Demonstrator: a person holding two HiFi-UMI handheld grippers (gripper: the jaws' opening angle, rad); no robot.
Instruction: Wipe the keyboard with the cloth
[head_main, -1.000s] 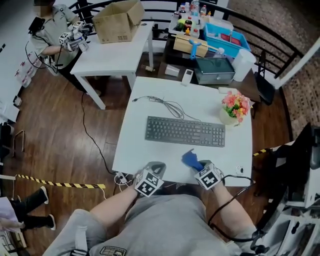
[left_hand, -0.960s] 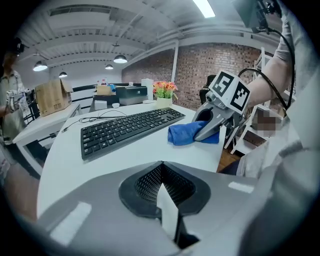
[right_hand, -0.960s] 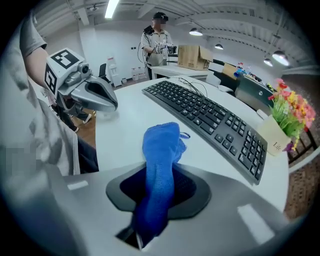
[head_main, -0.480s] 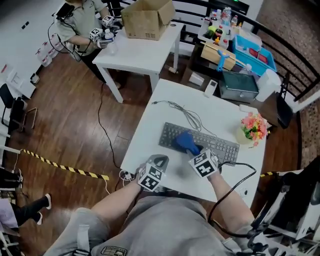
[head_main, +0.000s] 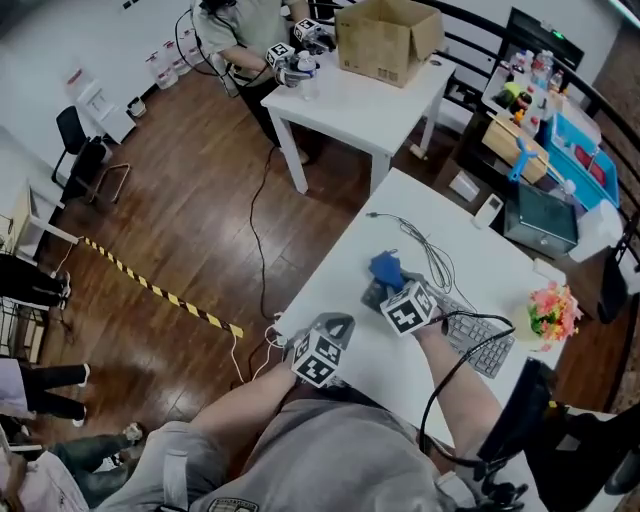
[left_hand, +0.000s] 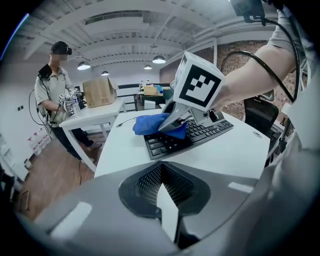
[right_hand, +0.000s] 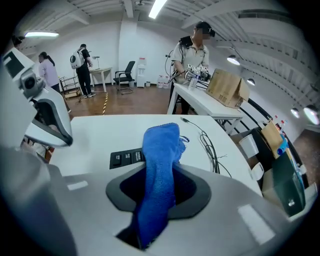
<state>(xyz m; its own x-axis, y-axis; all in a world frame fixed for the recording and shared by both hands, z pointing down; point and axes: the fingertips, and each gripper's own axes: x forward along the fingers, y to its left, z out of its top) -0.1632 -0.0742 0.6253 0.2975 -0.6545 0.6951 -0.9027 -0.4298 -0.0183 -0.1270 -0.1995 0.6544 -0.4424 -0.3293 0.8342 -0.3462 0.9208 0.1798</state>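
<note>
The dark keyboard (head_main: 482, 346) lies on the white table (head_main: 400, 215), partly hidden under my right hand. My right gripper (head_main: 392, 290) is shut on the blue cloth (head_main: 387, 268), which it holds over the keyboard's left end. In the right gripper view the cloth (right_hand: 161, 150) hangs out between the jaws above a few keys of the keyboard (right_hand: 127, 157). My left gripper (head_main: 337, 322) hovers at the table's near edge, shut and holding nothing. The left gripper view shows the keyboard (left_hand: 200, 134), the cloth (left_hand: 149, 124) and the right gripper (left_hand: 172, 122) ahead.
A thin cable (head_main: 428, 252) loops behind the keyboard. A pot of flowers (head_main: 552, 312) stands at the table's right. Beyond are a second white table (head_main: 350, 95) with a cardboard box (head_main: 388, 36), a person working there, shelves of clutter (head_main: 545, 130), and striped tape (head_main: 160, 290) on the floor.
My right gripper carried the cloth from the table's near edge onto the keyboard and along to its left end. The left gripper shifted a little, and the head view swung round.
</note>
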